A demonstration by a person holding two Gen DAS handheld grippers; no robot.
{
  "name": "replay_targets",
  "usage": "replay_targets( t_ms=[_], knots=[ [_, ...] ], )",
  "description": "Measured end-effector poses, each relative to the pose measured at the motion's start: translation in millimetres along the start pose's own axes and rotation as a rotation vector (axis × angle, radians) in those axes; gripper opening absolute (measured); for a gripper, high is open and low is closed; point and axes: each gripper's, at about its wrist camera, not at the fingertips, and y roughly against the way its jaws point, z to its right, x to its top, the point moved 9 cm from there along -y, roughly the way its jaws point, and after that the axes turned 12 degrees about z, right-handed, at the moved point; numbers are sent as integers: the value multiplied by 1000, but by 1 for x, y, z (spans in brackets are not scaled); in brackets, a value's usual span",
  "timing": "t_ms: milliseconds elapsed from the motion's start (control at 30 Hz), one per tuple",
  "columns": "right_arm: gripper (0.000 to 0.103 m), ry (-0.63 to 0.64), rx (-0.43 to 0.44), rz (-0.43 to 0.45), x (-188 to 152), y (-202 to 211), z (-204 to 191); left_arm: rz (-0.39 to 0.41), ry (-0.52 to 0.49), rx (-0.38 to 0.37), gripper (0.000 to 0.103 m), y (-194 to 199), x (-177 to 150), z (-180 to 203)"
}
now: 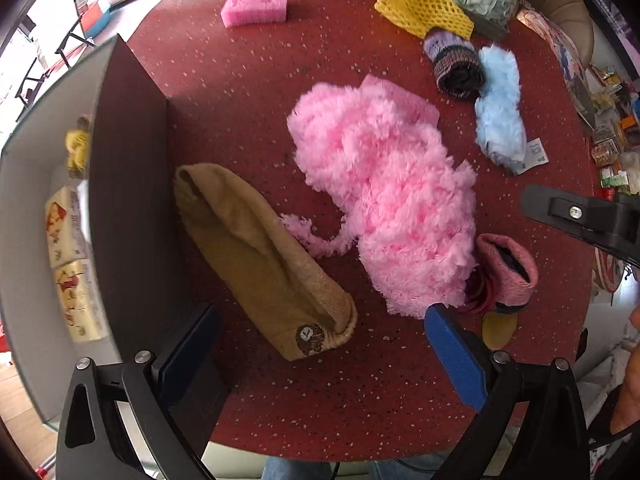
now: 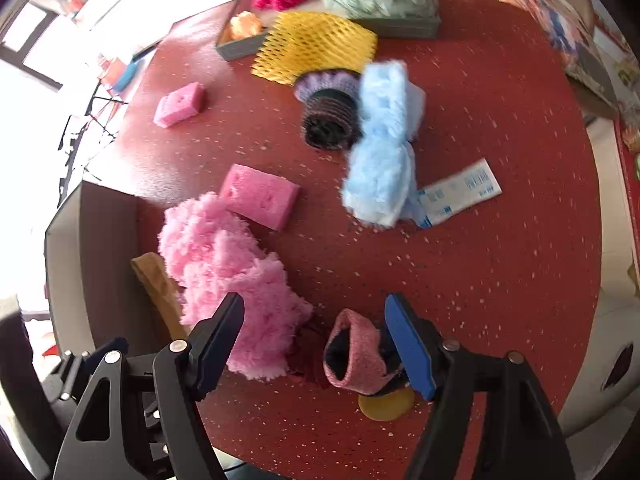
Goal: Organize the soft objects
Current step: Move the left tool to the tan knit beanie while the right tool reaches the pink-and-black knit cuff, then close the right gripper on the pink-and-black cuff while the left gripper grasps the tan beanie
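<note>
A tan knit hat (image 1: 264, 264) lies on the red table (image 1: 320, 400) beside a grey box (image 1: 132, 184). A fluffy pink piece (image 1: 384, 192) lies in the middle, also in the right wrist view (image 2: 232, 280). A pink sock (image 1: 508, 272) lies next to it, also in the right wrist view (image 2: 356, 356). My left gripper (image 1: 320, 344) is open and empty, just in front of the hat. My right gripper (image 2: 316, 340) is open, its jaws on either side of the pink sock and the fluffy piece's edge.
Further back lie a fluffy blue piece (image 2: 380, 148), a dark rolled sock (image 2: 330, 116), yellow foam netting (image 2: 316, 46), two pink sponges (image 2: 260, 196) (image 2: 180, 104) and a grey tray (image 2: 400, 26) with soft items. The grey box holds tissue packs (image 1: 76, 272). A yellow disc (image 2: 386, 404) lies under the sock.
</note>
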Motion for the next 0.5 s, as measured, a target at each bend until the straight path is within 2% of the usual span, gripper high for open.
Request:
replay_targets(
  t_ms=[100,133,200,400,500],
  knots=[
    [76,-55,-43,-43,-15,-5,29,-11,1,17,102,-13,-7,-5],
    [76,-56,-59,-51,-20,-5,37,10,-24,43,102,-13,-7,-6],
    [76,-64,-75,-70,-29,-7,48,22,-65,45,102,-13,-7,-4],
    [76,-99,-64,-113,-52,-14,60,37,-152,117,102,-8,-13,-15],
    [76,-141,-27,-118,-59,-19,57,27,-176,149,102,-8,-20,-26]
  ],
)
